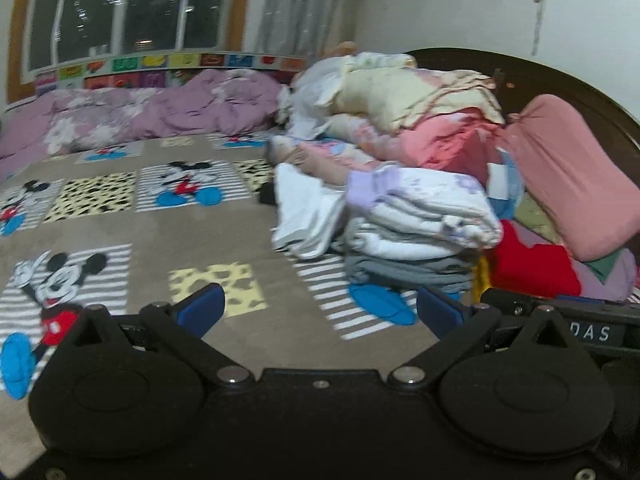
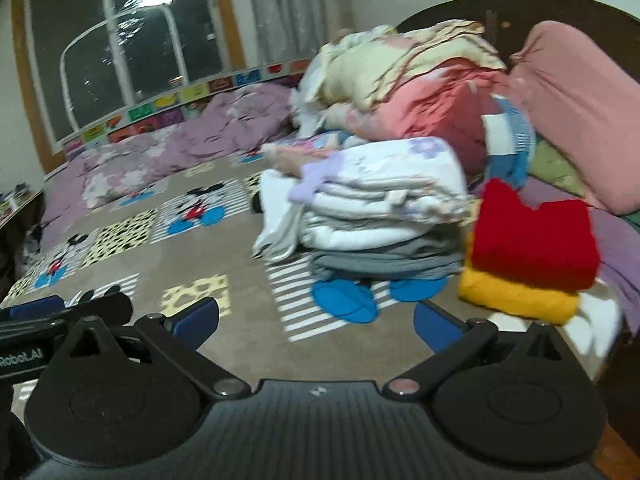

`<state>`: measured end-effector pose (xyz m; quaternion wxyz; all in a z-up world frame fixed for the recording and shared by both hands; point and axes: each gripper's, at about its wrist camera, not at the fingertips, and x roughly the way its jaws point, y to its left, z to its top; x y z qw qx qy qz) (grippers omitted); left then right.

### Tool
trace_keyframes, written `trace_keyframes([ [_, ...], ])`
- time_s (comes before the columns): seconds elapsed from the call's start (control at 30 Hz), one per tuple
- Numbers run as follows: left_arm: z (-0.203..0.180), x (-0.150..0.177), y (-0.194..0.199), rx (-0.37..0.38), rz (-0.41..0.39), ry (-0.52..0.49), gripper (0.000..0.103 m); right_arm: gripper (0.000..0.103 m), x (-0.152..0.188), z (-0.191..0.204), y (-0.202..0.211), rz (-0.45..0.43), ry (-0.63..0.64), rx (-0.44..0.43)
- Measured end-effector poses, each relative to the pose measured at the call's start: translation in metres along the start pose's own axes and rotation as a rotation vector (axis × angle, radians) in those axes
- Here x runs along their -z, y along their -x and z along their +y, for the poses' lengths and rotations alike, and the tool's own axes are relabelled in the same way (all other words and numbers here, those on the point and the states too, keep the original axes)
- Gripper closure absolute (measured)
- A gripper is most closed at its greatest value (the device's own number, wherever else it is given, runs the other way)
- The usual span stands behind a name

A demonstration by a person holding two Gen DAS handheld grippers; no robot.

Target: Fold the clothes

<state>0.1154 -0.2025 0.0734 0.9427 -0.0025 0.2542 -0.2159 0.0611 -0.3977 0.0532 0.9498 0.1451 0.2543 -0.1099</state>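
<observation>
while spread wide and empty, left claw (image 1: 320,308) and right claw (image 2: 316,320) hover over the bed (image 1: 132,236). just beyond, folded stack (image 2: 380,208); beside it, red sweater (image 2: 536,240) on yellow knit (image 2: 516,296). soft, light, floppy; best gripped at edges or corners.

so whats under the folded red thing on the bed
A folded yellow garment lies directly under the red garment, both resting on the bed cover. Anything tucked between or beneath them is covered.
</observation>
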Motion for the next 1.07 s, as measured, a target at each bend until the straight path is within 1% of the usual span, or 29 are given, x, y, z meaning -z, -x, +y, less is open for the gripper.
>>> trace_keyframes([
  [0.07, -0.01, -0.002, -0.002, 0.013, -0.003, -0.001, 0.0, 0.0, -0.003, -0.01, 0.005, -0.011, -0.011, 0.033],
  [0.13, -0.018, -0.003, -0.002, 0.016, -0.012, -0.005, 0.0, 0.0, -0.005, -0.018, 0.01, -0.022, -0.015, 0.048],
  [0.27, -0.029, -0.005, 0.001, 0.016, -0.033, -0.015, 0.0, 0.0, -0.011, -0.031, 0.015, -0.043, -0.022, 0.07],
  [0.4, -0.034, -0.007, 0.001, 0.03, -0.025, -0.013, 0.0, 0.0, -0.015, -0.036, 0.018, -0.055, -0.029, 0.078],
  [0.43, -0.035, -0.007, 0.001, 0.031, -0.023, -0.017, 0.0, 0.0, -0.015, -0.036, 0.02, -0.056, -0.031, 0.076],
  [0.53, -0.041, -0.006, 0.002, 0.002, -0.025, -0.057, 0.0, 0.0, -0.016, -0.035, 0.022, -0.063, -0.023, 0.074],
  [0.6, -0.041, -0.007, 0.004, -0.001, -0.03, -0.061, 0.0, 0.0, -0.017, -0.032, 0.024, -0.069, -0.017, 0.08],
  [0.93, -0.039, -0.012, 0.009, 0.031, -0.041, -0.033, 0.0, 0.0, -0.022, -0.029, 0.037, -0.102, -0.022, 0.072],
  [1.07, -0.04, -0.012, 0.013, 0.042, -0.056, -0.041, 0.0, 0.0, -0.024, -0.027, 0.039, -0.109, -0.02, 0.075],
])
